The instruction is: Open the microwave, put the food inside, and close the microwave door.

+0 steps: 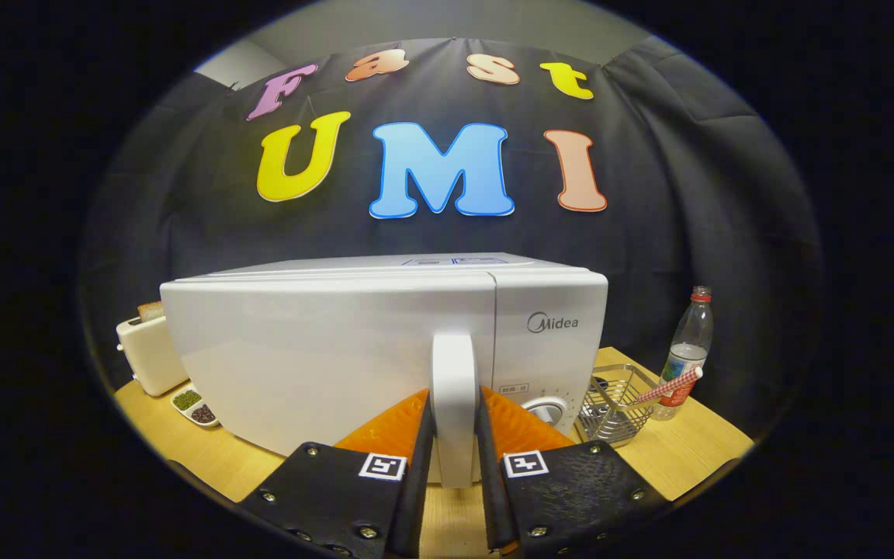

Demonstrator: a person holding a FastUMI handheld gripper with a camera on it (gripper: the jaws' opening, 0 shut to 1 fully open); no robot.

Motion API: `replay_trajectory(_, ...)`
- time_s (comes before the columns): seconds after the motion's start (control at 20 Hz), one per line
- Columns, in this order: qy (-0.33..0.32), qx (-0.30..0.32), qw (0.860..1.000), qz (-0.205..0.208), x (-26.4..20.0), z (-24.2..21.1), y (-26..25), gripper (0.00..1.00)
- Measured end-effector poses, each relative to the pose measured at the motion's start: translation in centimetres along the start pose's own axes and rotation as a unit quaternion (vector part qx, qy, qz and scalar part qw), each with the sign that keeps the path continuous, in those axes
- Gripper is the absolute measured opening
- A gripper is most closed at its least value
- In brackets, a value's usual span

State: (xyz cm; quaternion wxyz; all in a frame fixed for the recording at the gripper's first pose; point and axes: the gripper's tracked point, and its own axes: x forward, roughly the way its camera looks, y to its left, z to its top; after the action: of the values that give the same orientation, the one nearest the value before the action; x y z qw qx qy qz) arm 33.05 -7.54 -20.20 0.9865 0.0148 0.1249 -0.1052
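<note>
White and glossy, the microwave (pixel 354 349) is sitting on a light wooden table (pixel 695 458) and taking up the middle of the gripper view, directly ahead of the fingers. Its door is spanning most of the front as one smooth, plain panel, and the seam at the door's right edge is looking slightly raised from the body, though whether the door is ajar cannot be told through the fisheye bend. A tall, rounded vertical door handle (pixel 455 404) is standing out from the door near that seam. To the right of the handle the control panel is carrying a printed logo up high and a round dial (pixel 546 409) low down, partly hidden behind one finger.

The gripper (pixel 455 458) is closing narrowly around the handle: the two fingers are lying one on each side of it, pressing against its flanks, with the handle filling the gap between them.

Left of the microwave, a cream toaster (pixel 148 353) is holding a slice of bread (pixel 150 310), and a small divided dish (pixel 195 406) with dark contents is lying in front of it. Right of the microwave, a wire basket (pixel 614 411) is resting on the table, with a red-and-white checked stick (pixel 672 384) lying over its rim, and a clear plastic bottle (pixel 689 349) with a red cap is standing upright just beyond.
</note>
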Motion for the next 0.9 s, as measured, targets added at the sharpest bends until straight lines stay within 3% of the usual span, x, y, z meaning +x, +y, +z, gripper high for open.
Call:
replay_trajectory(0.05,0.002,-0.001,1.000,-0.001,-0.1,0.0,-0.1,0.25)
replay_trajectory(0.15,0.008,0.013,1.000,0.011,-0.1,-0.3,0.0,0.25)
replay_trajectory(0.2,0.012,0.022,1.000,0.017,-0.2,0.0,0.1,0.15)
replay_trajectory(0.35,0.015,0.052,0.998,0.021,-1.6,-0.2,0.4,0.14)
replay_trajectory(0.5,0.011,0.025,0.999,0.022,-4.5,-1.1,1.2,0.14)
replay_trajectory(0.9,0.007,0.021,0.995,0.101,-13.4,-2.7,6.0,0.14)
